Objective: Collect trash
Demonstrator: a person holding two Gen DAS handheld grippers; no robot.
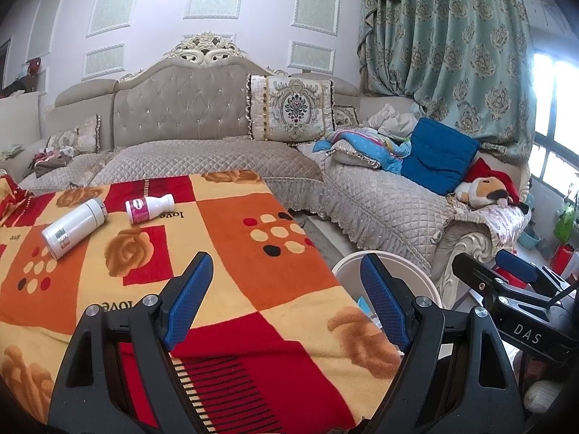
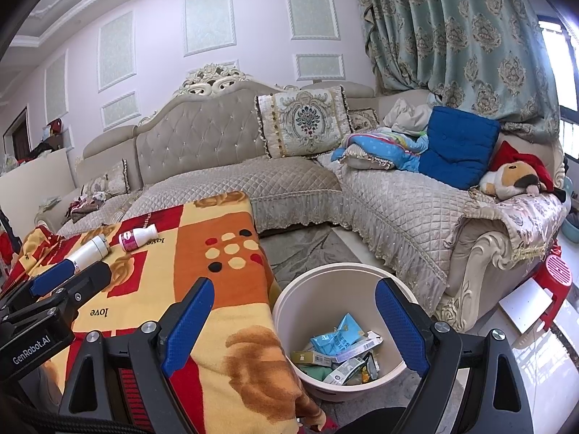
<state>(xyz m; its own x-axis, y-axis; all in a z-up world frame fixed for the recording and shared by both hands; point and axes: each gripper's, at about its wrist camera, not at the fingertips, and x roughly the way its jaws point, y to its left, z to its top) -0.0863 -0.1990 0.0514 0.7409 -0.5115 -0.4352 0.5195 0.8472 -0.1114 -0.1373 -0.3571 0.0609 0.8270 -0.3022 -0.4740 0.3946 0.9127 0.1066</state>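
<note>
Two bottles lie on their sides at the far left of the blanket-covered table (image 1: 235, 238): a large white bottle (image 1: 74, 228) and a small white bottle with a pink label (image 1: 149, 209). Both also show in the right wrist view, the white bottle (image 2: 90, 249) and the pink-label bottle (image 2: 137, 238). A cream trash bucket (image 2: 289, 311) stands on the floor right of the table and holds several wrappers (image 2: 342, 352). My left gripper (image 1: 286, 275) is open and empty over the table's near right part. My right gripper (image 2: 295, 300) is open and empty above the bucket's left side.
A beige quilted corner sofa (image 1: 217, 159) runs behind the table, with cushions, a blue pillow (image 1: 438, 155), bedding and a plush toy (image 1: 481, 191). A red plastic stool (image 2: 553, 282) stands on the floor at the right by the sofa arm. Curtains hang at the right.
</note>
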